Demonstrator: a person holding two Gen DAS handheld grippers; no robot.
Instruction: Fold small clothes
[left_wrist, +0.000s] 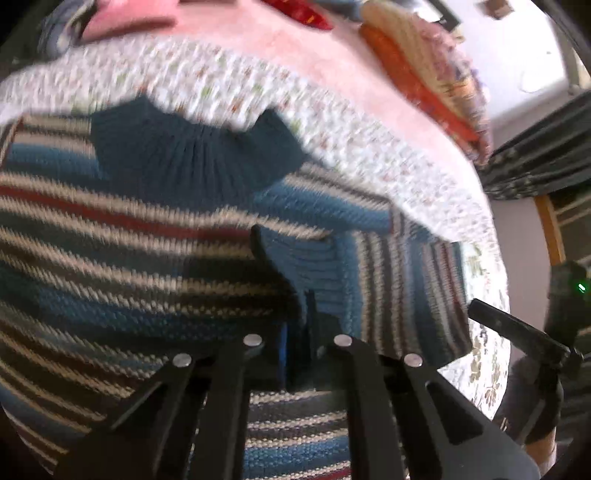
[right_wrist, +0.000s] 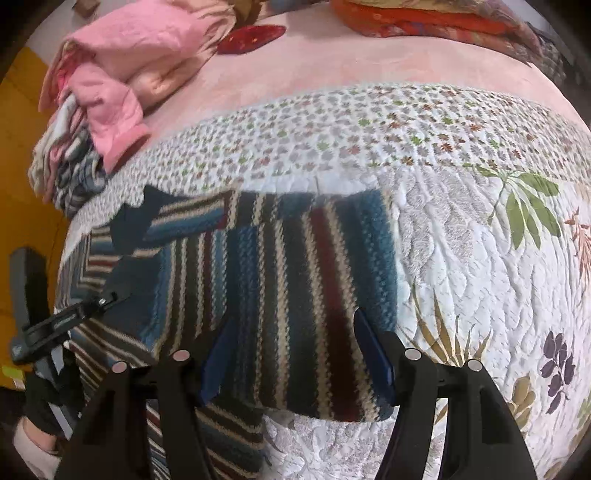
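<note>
A knitted sweater with blue, cream, dark red and black stripes lies on a white floral quilt. Its dark blue ribbed collar shows in the blurred left wrist view. My left gripper is shut on a fold of the sweater near a blue knitted part, with fabric draped over one finger. It appears again, small, at the sweater's left edge. My right gripper stands open, its blue pads either side of the sweater's near right part. The right gripper's body shows beside the bed edge.
A heap of pink and striped clothes sits at the far left of the bed. Folded orange and patterned blankets lie at the back on a pink cover. A red item lies near them. The bed edge drops off on the left.
</note>
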